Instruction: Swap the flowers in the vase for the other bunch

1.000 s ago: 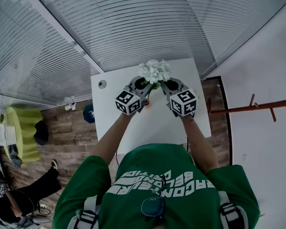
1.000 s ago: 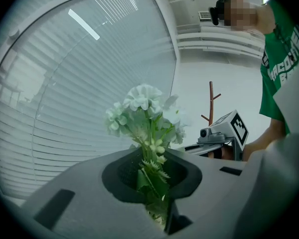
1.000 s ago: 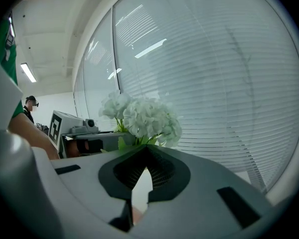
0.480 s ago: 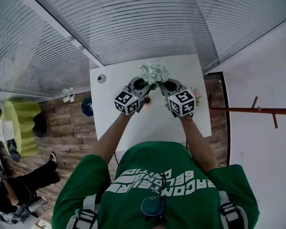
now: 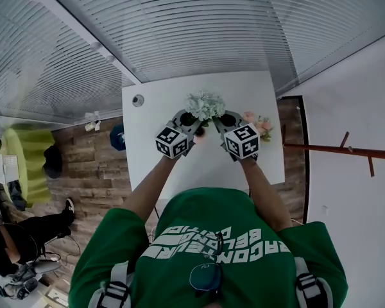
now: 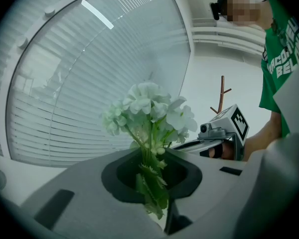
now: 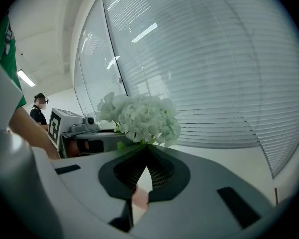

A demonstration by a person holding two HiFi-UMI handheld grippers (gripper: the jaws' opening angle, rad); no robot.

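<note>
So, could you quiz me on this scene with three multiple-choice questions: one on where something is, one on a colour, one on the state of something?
1. Where is the pink bunch?
A) on the floor
B) lying on the table, near its right edge
C) hanging on the coat stand

2. What colour are the held flowers?
A) red
B) yellow
C) white

3. How do the jaws of the left gripper stand?
A) wide apart and empty
B) closed on green stems
C) closed on a cup

Answers:
1 B, it lies flat on the white tabletop.
2 C, the heads are white in every view.
3 B, the stems pass between the jaws.
</note>
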